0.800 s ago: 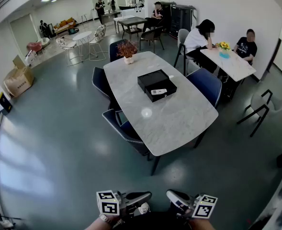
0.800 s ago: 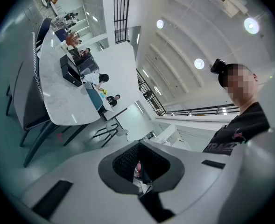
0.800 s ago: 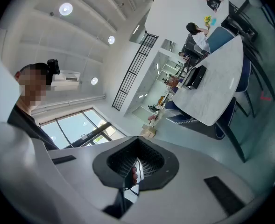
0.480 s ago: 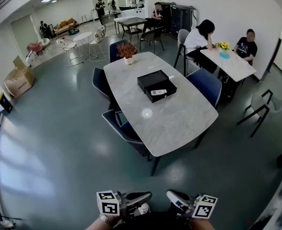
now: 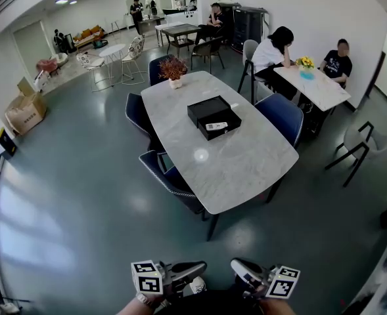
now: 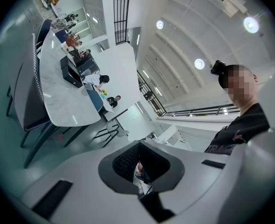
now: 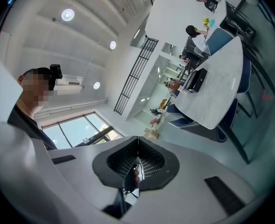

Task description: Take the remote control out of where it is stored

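Observation:
A small white remote control point(image 5: 217, 126) lies in a black open box point(image 5: 213, 115) on the long marble table point(image 5: 232, 166), far ahead of me in the head view. Both grippers hang low at the bottom edge of that view, a long way from the table. My left gripper point(image 5: 194, 272) is shut with nothing between its jaws, which meet in the left gripper view point(image 6: 137, 158). My right gripper point(image 5: 242, 272) is shut and empty too, its jaws closed together in the right gripper view point(image 7: 137, 157).
Blue chairs point(image 5: 172, 178) stand along the table's near left side and another point(image 5: 282, 117) at its right. A potted plant point(image 5: 173, 69) sits at the far end. Two people sit at a small table point(image 5: 321, 87) at the right. Open grey floor point(image 5: 81, 195) lies between me and the table.
The view has shifted very slightly; the grippers stay low and shut, and nothing on the table has moved.

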`<state>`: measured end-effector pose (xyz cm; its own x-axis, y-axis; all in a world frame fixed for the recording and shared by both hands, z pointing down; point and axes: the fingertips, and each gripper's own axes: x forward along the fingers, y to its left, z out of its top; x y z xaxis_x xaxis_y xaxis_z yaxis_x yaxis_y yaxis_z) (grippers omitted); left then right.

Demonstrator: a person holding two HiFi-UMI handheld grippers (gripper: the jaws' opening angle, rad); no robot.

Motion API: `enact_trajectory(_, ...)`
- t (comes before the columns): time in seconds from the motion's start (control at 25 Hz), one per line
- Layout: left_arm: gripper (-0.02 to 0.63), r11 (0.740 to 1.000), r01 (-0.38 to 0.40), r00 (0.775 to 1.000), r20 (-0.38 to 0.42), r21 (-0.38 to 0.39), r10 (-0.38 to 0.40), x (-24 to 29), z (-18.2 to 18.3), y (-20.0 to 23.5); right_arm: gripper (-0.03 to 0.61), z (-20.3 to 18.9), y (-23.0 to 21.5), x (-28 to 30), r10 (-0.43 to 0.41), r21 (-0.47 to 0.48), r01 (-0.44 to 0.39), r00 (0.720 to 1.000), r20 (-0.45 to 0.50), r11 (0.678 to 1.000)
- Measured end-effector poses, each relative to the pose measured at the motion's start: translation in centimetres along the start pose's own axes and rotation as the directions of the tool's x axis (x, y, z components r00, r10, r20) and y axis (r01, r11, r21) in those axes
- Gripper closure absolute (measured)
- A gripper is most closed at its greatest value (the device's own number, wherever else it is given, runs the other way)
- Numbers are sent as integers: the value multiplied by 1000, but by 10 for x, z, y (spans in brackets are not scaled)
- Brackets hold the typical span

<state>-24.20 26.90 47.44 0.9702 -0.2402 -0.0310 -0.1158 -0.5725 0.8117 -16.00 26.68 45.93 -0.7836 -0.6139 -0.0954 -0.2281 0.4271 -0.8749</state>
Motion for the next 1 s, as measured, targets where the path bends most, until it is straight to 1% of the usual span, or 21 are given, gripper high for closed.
enact_trajectory(0.28, 611, 1000, 7, 999, -35, -9, -7, 13, 0, 3, 569, 13, -3, -8, -15, -18, 16, 1000, 22, 1000)
enact_trajectory(0.4, 611, 1000, 2, 999, -33, -11, -3, 28, 4, 8, 569, 25, -12, -13, -19, -12, 19, 1000, 21, 1000)
enact_trajectory(0.56, 611, 1000, -19, 1000, -11, -4, 19, 58, 17, 16, 569, 56, -28, -19, -7, -4, 7, 1000, -6, 1000)
enact_trajectory(0.72, 611, 999, -42, 999, 20, 1, 42, 96, 31, 21, 569, 90, -46, -25, 23, 12, -22, 999, -49, 1000)
enact_trajectory(1.0, 611, 996, -90, 995, 47, -5, 90, 158, 49, 44, 569, 144, -82, -40, 63, 32, -60, 993, -104, 998)
